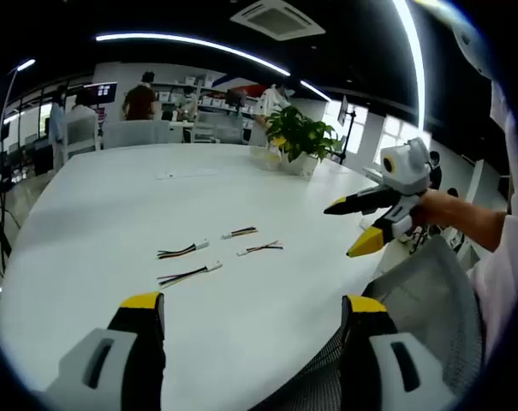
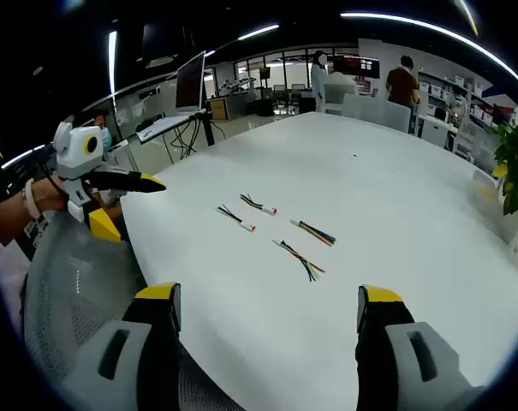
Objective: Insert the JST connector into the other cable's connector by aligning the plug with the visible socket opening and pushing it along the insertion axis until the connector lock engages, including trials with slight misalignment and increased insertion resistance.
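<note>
Cables are lying on the white table (image 1: 113, 205), four short wire pieces with small white connectors, loosely grouped and apart from each other. In the left gripper view the nearest cable (image 1: 188, 275) is sitting at 12 o'clock from the left gripper (image 1: 254, 312), whose jaws are standing wide open, gripping nothing. The right gripper (image 1: 358, 224) is hovering at 2 o'clock, open also, above the table edge. A potted plant (image 1: 300, 137) is standing far behind.
</note>
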The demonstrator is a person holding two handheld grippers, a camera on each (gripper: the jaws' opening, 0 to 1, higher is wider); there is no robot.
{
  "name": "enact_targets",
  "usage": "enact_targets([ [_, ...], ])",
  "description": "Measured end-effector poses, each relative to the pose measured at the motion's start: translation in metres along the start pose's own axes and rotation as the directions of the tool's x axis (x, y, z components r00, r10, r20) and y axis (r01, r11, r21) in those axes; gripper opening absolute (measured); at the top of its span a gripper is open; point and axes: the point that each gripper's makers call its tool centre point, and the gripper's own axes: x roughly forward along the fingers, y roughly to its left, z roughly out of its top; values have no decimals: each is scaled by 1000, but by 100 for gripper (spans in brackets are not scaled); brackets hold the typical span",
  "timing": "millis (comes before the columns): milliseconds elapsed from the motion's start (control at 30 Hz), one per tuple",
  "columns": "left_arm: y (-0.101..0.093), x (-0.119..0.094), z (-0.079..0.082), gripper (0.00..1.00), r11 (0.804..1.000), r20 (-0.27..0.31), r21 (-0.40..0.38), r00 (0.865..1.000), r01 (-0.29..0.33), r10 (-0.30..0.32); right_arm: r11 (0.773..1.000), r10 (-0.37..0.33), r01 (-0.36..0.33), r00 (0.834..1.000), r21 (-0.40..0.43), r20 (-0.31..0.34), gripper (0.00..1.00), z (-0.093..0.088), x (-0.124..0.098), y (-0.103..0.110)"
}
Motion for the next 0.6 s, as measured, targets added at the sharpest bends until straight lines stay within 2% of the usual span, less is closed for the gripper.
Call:
enact_targets([
  [233, -1, -2, -2, 83, 1000, -17, -8, 1000, -6, 6, 1000, 3, -3, 1000, -5, 5, 83, 3, 4, -1],
  [267, -1, -1, -3, 84, 1000, -25, -22, 1000, -6, 6, 1000, 7, -7, 1000, -7, 4, 83, 3, 4, 0],
  [300, -3, -1, -9, 85, 998, -49, -68, 999, -5, 2, 1000, 9, -9, 1000, -8, 3, 83, 3, 4, 0],
  [367, -4, 2, -15, 85, 996, -61, -91, 998, 6, -11, 1000, 11, -11, 1000, -14, -2, 83, 2, 4, 1],
  [467, -6, 3, -16, 85, 998, -61, -64, 998, 3, -7, 1000, 9, -9, 1000, -16, -20, 82, -2, 2, 1],
  [600, -6, 3, -13, 85, 996, -36, -87, 999, 8, -12, 1000, 7, -8, 999, -19, -35, 82, -5, 0, -1],
])
